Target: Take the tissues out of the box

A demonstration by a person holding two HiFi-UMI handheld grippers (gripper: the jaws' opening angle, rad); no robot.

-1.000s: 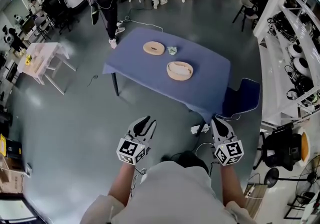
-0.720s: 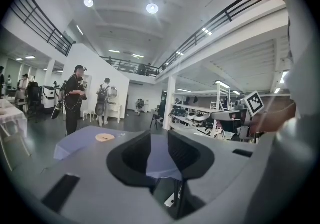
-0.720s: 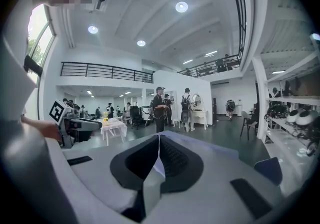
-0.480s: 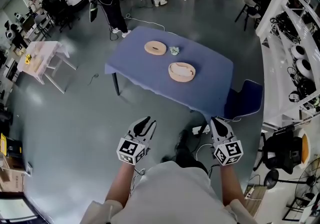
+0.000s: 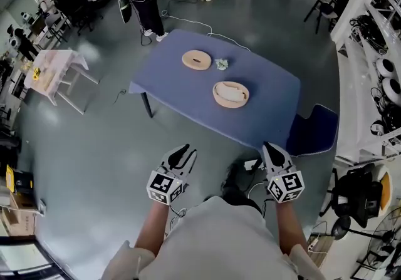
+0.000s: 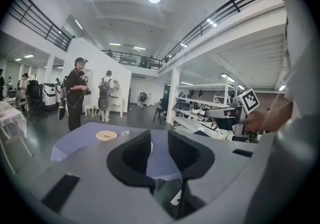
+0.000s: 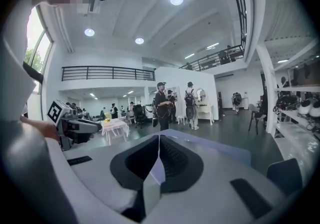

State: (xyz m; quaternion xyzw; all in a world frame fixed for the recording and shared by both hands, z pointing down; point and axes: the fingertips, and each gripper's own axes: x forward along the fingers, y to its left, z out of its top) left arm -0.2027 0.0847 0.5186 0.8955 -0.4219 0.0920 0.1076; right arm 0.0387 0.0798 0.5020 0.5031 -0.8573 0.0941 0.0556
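Left hand-held gripper [image 5: 182,150] hung in front of the person with its jaws apart and nothing between them; through the gap only the far worktop [image 5: 182,94] showed. Right hand-held gripper [image 5: 271,150] was level with it, its jaws closed tip to tip on nothing.

Both were well apart from the blue worktop, with open floor [image 5: 100,147] between. On the worktop lay the round box [image 5: 217,98], open at the top, with white tissues [image 5: 230,91] inside. A flat slotted disc [image 5: 196,59], probably its lid, lay farther back, and just beside that was a small crumpled wad [image 5: 220,64], perhaps a tissue.

I judged the task to be at the approach: nothing was within reach and no tissue was being gripped. The next move called for walking up to the worktop's near edge. The right jaws would need to open. One hand-held gripper could then steady the box's rim while the other pinched the top tissue and drew it upward.
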